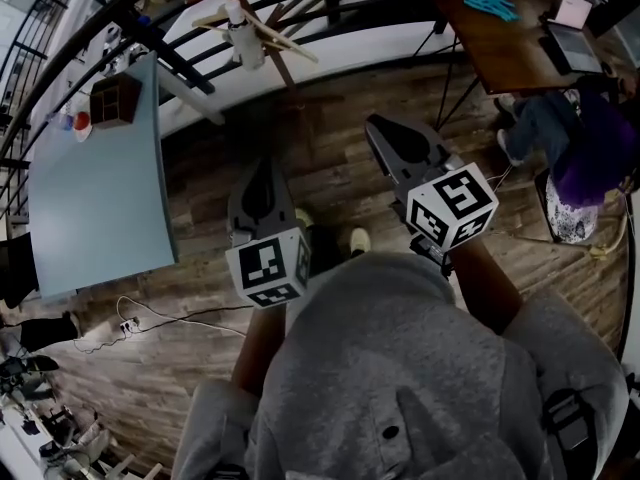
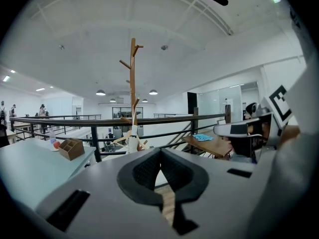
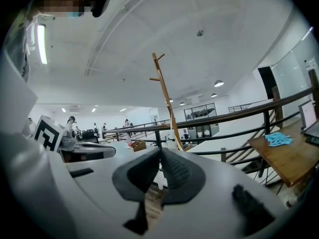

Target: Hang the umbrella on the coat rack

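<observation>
Now, left claw [image 2: 160, 158]: pressed together, empty;
right claw [image 3: 160, 156]: pressed together, empty;
umbrella [image 1: 245, 40]: seemingly the white folded thing low on the rack [image 2: 132, 83];
progress: hung or merely propped there, cannot tell

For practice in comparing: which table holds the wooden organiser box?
The pale blue table, at the left; the brown table holds a laptop instead.

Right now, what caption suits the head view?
Left gripper and right gripper, both shut and empty, point toward the wooden coat rack.
</observation>
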`<state>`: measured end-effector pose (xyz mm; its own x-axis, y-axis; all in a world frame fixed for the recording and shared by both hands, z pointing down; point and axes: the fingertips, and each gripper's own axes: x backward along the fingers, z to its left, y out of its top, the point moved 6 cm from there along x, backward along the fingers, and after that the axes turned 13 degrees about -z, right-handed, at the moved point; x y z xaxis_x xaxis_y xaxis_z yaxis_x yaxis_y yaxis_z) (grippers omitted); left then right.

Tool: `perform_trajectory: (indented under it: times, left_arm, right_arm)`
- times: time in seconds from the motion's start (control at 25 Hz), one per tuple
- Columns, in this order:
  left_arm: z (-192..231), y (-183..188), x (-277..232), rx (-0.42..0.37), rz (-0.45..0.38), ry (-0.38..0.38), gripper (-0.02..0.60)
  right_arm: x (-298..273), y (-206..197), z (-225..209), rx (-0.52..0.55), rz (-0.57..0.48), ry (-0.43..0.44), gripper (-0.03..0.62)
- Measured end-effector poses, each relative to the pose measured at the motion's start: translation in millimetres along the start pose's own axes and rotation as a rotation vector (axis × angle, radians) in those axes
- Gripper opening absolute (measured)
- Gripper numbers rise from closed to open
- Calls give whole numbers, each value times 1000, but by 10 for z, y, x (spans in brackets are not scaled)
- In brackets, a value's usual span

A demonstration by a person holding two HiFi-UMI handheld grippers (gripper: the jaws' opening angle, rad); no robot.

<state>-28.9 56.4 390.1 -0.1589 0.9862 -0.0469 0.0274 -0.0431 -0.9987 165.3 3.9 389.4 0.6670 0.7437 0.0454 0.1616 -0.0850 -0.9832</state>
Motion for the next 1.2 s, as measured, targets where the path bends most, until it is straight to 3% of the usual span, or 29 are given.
perform_trajectory:
  times: [0.52, 1.2]
  left_arm:
    - [-128, -38, 132, 22, 11, -78, 15]
    - [-6, -24, 230, 39, 14, -68, 15]
  right_arm:
    - [189, 37, 111, 29, -2, -19, 31]
    - [148, 41, 314, 37, 1, -13, 31]
